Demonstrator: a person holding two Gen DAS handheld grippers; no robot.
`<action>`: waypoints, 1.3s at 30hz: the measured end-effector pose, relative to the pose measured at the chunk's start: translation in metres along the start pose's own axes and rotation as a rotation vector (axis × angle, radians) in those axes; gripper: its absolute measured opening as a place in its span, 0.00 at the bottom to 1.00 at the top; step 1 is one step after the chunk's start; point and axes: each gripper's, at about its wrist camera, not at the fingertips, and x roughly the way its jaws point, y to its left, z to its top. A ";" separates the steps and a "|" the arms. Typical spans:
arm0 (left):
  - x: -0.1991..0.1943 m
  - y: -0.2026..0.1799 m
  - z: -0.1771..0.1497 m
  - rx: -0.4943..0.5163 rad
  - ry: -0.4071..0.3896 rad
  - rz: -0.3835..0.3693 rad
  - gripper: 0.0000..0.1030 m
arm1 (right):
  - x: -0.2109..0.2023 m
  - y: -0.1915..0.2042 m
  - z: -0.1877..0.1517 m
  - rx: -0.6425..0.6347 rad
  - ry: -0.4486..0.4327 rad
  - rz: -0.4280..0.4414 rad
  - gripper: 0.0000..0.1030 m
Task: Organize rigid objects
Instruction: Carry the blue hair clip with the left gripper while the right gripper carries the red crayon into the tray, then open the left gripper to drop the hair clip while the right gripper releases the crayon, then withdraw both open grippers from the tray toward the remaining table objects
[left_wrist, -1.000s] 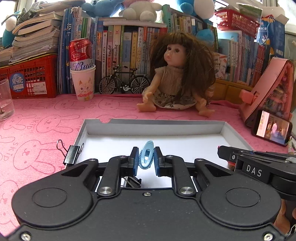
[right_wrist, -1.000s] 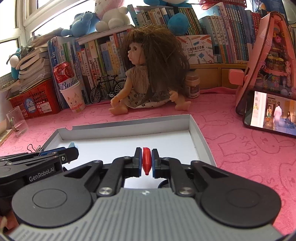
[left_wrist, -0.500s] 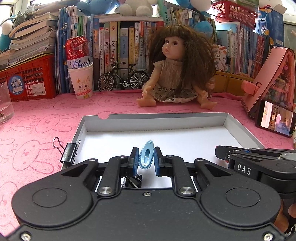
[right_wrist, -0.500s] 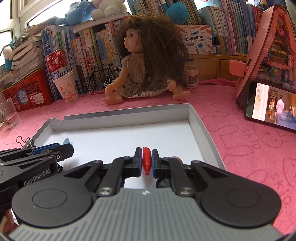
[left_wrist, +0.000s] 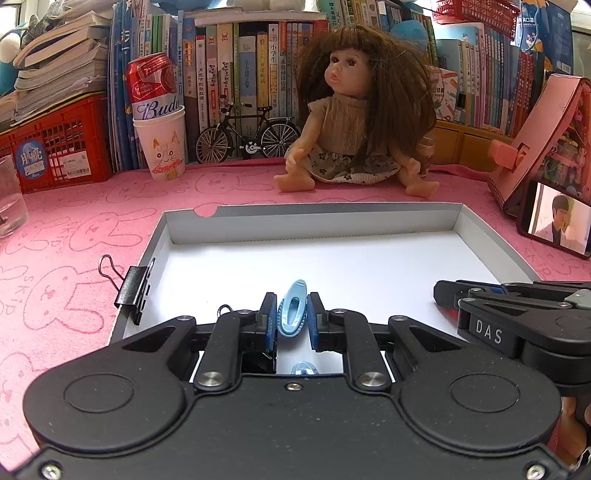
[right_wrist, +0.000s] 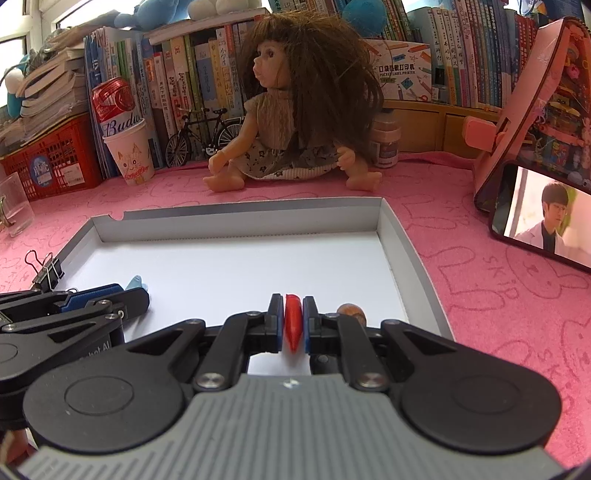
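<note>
We note the left gripper (left_wrist: 291, 317) over the near part of the white tray (left_wrist: 491, 236), with the blue clip (left_wrist: 292, 314) standing on edge between its fingers; narrow gaps show at both pads, so we cannot tell whether it is gripped or loose. A second blue piece (left_wrist: 305, 368) lies on the tray floor just below it. The right gripper (right_wrist: 293, 320) is closed on the red piece (right_wrist: 293, 321), held upright above the tray's near right area, beside a small brown object (right_wrist: 351, 312). A black binder clip (left_wrist: 135, 291) sits on the tray's left wall.
</note>
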 end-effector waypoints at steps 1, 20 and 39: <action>0.000 0.000 0.000 -0.001 0.002 0.000 0.16 | 0.000 0.000 0.000 -0.001 0.001 0.000 0.14; -0.020 -0.001 0.003 0.013 -0.051 -0.017 0.49 | -0.013 -0.004 0.001 0.014 -0.024 0.027 0.50; -0.079 0.002 -0.006 0.069 -0.106 -0.045 0.66 | -0.054 -0.008 -0.004 -0.002 -0.090 0.047 0.78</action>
